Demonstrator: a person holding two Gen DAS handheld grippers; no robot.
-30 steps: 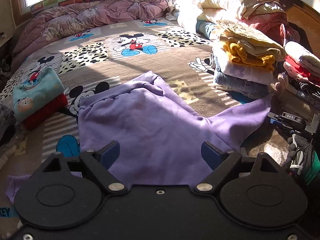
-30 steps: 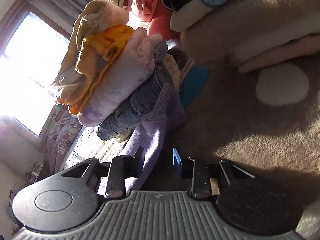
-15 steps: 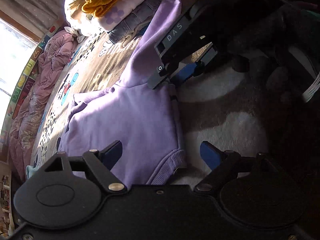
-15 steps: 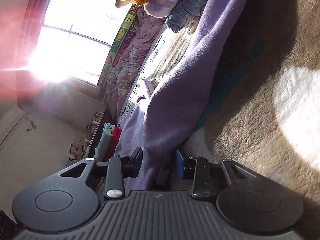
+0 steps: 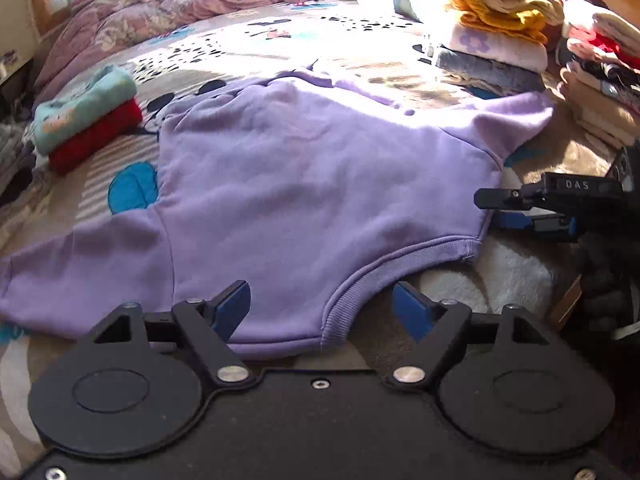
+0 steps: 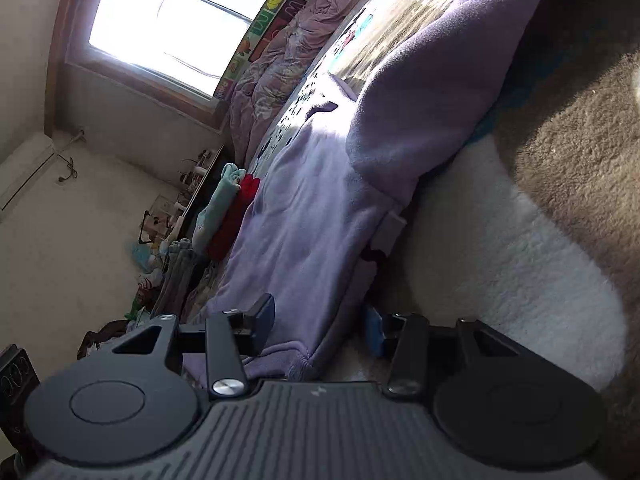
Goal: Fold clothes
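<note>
Our purple sweatshirt (image 5: 320,184) lies spread flat on the bed (image 5: 520,276), hem toward us. Our left tool (image 5: 322,308) straddles the hem, jaws closing but not yet pressing. Our right tool (image 6: 320,328) is opening around the hem corner. Folded clothes (image 5: 496,44) sit stacked beyond

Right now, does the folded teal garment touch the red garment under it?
Touching. The left wrist view shows the teal garment lying directly on the red garment, with no gap along their shared edge.
</note>
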